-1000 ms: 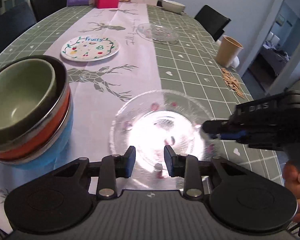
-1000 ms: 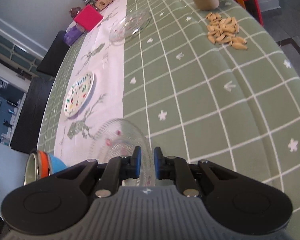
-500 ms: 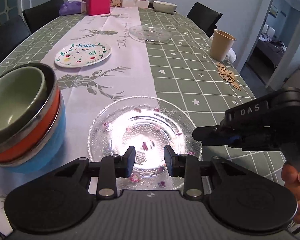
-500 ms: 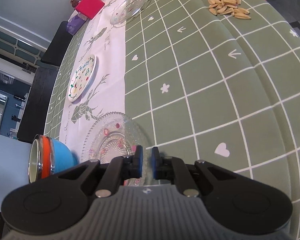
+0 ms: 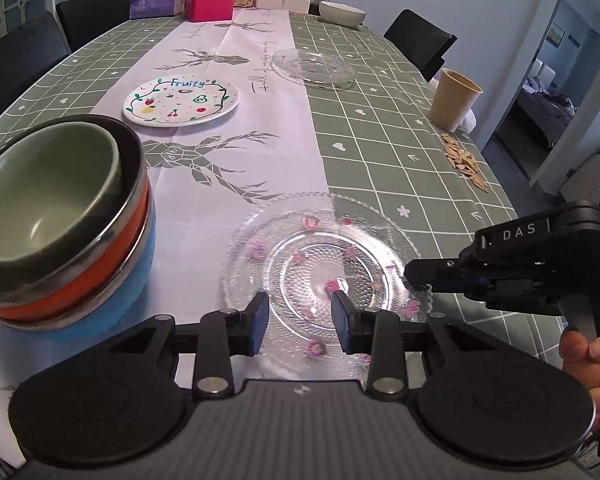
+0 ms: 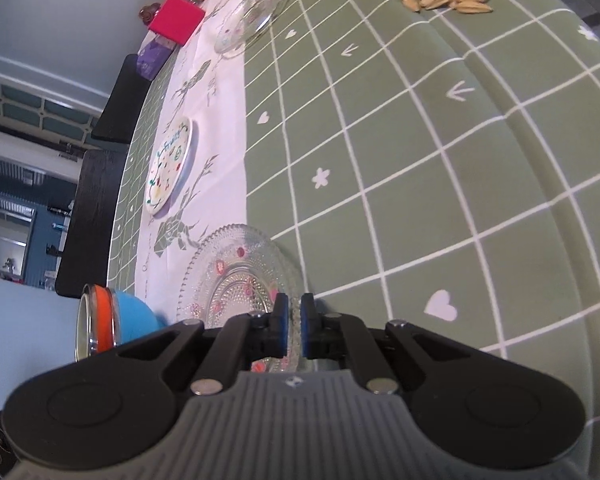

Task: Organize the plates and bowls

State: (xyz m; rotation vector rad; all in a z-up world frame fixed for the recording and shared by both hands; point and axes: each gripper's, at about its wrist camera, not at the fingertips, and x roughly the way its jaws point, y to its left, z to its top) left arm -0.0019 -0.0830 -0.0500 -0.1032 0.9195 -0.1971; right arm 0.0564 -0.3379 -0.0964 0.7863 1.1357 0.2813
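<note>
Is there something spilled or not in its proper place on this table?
Yes. A loose heap of seeds lies directly on the green tablecloth near the table's edge, beside the paper cup, not in any dish. The stacked bowls also sit unevenly: the green top bowl is tilted.

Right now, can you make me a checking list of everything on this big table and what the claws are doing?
Surface: green grid tablecloth with white runner.
Job's things: near glass plate; stacked bowls; Fruity plate; far glass plate; white bowl.
Clutter: paper cup, seeds, pink box, bottles and jars.
Claws: right claw shut on the near glass plate's rim; left claw opening, gripping nothing.
Cables: nothing seen.
Surroundings: black chairs, doorway.
</note>
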